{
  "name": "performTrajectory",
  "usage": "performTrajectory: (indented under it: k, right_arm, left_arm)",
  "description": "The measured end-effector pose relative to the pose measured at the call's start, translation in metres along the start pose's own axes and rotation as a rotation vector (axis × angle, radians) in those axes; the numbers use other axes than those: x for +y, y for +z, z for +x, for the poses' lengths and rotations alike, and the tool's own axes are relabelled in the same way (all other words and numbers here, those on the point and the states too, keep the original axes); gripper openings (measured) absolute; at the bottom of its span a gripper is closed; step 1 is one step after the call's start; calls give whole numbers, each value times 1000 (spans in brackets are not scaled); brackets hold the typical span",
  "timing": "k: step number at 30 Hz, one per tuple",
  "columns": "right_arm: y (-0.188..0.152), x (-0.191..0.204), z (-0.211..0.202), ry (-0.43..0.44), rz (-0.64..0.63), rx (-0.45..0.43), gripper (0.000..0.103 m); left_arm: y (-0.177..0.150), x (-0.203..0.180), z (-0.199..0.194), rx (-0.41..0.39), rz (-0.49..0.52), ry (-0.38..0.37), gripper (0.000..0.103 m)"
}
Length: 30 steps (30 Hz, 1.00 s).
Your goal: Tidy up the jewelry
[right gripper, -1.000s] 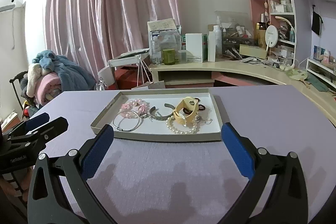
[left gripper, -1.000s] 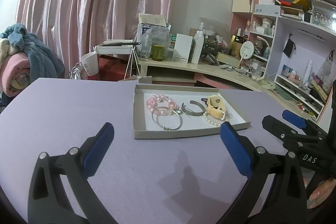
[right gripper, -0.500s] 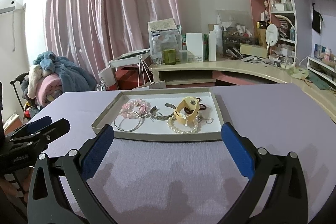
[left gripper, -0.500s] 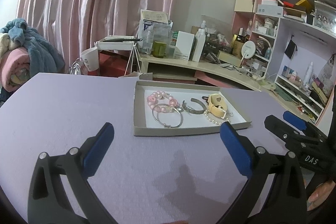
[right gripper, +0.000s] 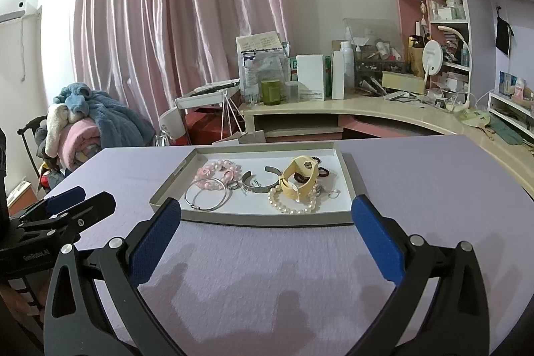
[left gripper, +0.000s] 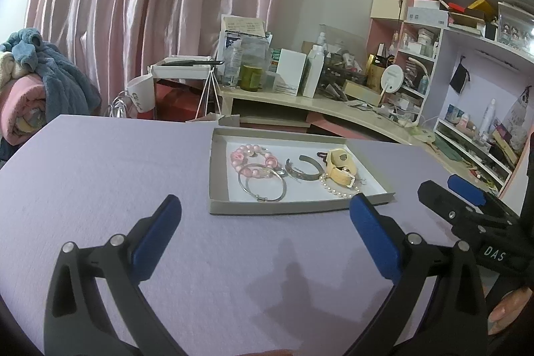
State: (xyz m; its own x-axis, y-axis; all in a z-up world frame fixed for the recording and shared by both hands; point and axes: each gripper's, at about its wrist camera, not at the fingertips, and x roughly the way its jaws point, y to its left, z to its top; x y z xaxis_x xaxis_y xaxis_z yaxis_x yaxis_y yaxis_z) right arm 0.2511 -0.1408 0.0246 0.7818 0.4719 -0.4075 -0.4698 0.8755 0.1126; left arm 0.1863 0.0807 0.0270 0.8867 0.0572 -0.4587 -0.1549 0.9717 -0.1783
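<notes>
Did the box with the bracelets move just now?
No. In the right wrist view the tray sits at the same spot on the purple table, its far edge lined up the same below the desk.

I see a lilac table with one thing lying directly on it: a shallow grey tray with a white floor, set toward the far middle. In the left view the tray sits ahead and slightly right. Soft shadows fall on the near part of the tabletop.
</notes>
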Motion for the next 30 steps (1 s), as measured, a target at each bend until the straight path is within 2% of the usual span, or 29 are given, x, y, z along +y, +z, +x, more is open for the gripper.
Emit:
performTrajectory:
  k: [30]
  right_arm:
    - [0,4,1,7,7,9,102]
  left_arm:
    - [-1,-5,0,13,8,-14,101]
